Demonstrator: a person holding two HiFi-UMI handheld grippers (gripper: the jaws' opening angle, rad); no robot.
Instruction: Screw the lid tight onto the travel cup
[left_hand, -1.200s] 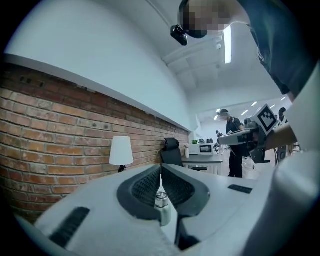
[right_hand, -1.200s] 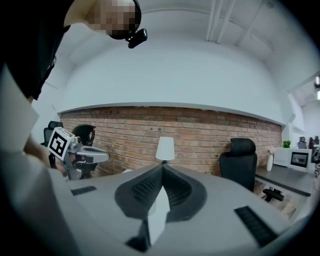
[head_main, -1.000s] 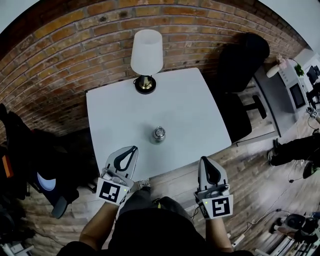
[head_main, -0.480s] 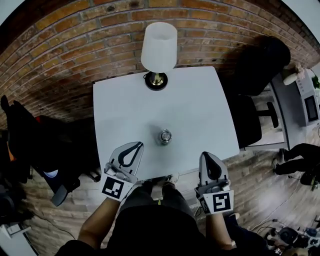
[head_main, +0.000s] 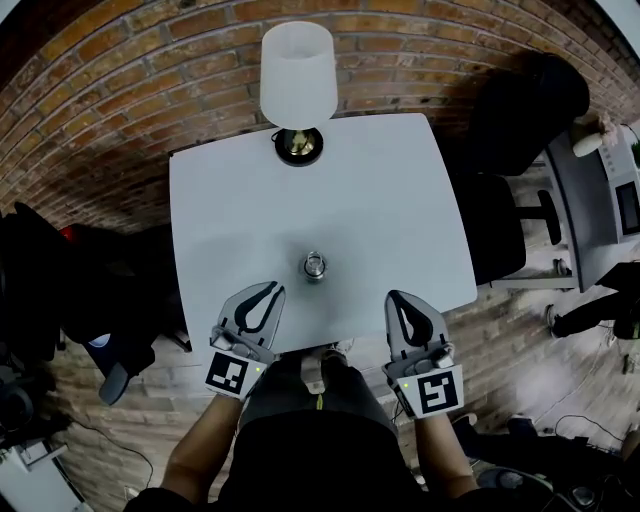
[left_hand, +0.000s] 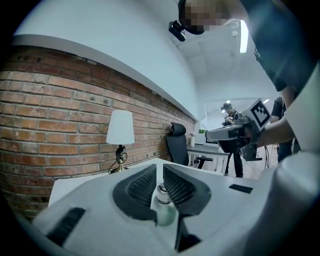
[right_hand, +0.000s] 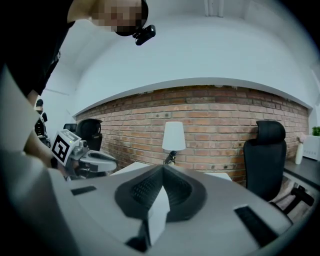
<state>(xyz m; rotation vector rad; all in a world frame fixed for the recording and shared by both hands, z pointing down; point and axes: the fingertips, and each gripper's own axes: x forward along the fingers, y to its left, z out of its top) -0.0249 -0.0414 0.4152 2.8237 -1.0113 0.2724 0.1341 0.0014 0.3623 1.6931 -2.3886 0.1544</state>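
One shiny cylindrical metal cup (head_main: 315, 266); square white table (head_main: 400, 200).

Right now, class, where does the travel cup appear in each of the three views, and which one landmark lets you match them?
Head view: the travel cup stands near the middle of the white table.
Left gripper view: the travel cup sits low and central, just beyond the closed jaws.
Right gripper view: not in it.
Shared landmark: the white-shaded table lamp, seen in all three.
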